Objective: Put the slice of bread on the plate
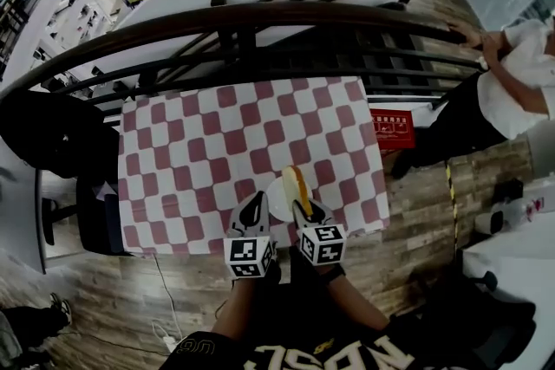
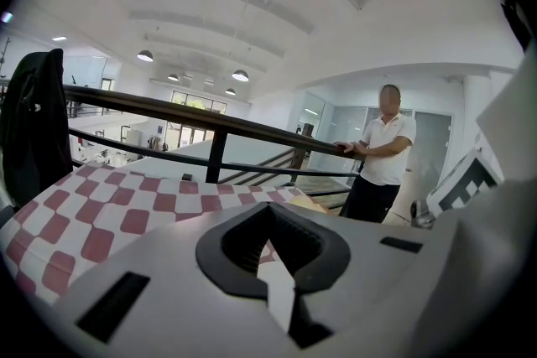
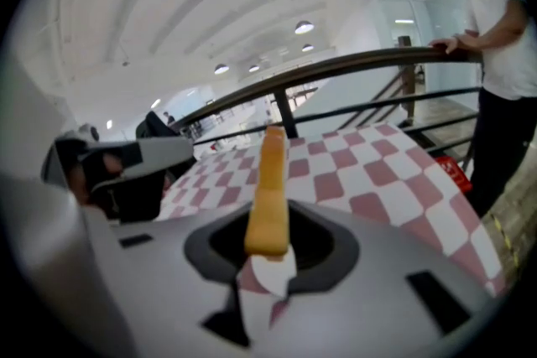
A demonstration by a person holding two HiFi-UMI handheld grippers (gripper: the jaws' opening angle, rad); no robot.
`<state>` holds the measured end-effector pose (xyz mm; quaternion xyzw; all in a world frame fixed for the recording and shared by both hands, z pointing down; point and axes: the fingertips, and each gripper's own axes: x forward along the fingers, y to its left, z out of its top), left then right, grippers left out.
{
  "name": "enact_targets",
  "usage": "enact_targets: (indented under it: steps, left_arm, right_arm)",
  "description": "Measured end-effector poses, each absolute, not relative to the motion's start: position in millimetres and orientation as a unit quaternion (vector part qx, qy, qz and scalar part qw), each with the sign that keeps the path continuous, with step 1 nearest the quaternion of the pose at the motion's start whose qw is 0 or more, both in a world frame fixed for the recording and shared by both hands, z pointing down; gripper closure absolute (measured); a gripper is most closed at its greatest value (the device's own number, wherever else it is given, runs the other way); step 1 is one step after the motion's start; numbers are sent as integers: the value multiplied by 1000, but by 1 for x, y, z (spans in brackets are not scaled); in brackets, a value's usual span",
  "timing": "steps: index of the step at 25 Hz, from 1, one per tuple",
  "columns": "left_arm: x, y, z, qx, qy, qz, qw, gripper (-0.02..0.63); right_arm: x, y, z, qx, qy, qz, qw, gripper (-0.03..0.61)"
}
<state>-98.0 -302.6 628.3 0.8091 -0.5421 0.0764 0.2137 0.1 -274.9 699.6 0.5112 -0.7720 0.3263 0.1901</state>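
The red-checkered bench (image 1: 199, 152) is standing beside a dark railing (image 1: 260, 13). The white plate (image 1: 276, 199) is lying partly hidden behind the 2 tongs. The right tongs (image 1: 303, 208) are grasping the bread slice (image 3: 270, 189) on edge over it; the left tongs (image 1: 253, 205) are sitting clenched, empty.

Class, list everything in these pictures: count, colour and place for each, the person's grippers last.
red-and-white checked tablecloth: one, spread at centre.
round white plate: one, at the cloth's near edge.
golden slice of bread: one, edge-up above the plate.
black metal railing: one, behind the cloth.
bystander: one, white shirt, hands on the railing.
red sign: one, right of the cloth.
left gripper: grey, shut, empty.
right gripper: grey, shut on the bread.
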Motion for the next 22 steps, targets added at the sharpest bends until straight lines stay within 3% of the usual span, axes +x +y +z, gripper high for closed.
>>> enact_targets:
  steps: [6, 15, 22]
  left_arm:
    - [-102, -304, 652, 804, -542, 99, 221, 595]
    - [-103, -296, 670, 800, -539, 120, 234, 595]
    - [-99, -297, 674, 804, -532, 125, 233, 595]
  right_arm:
    - [-11, -272, 743, 490, -765, 353, 225, 480]
    - [-23, -256, 781, 464, -742, 432, 218, 479]
    - [-14, -265, 789, 466, -743, 423, 229, 479]
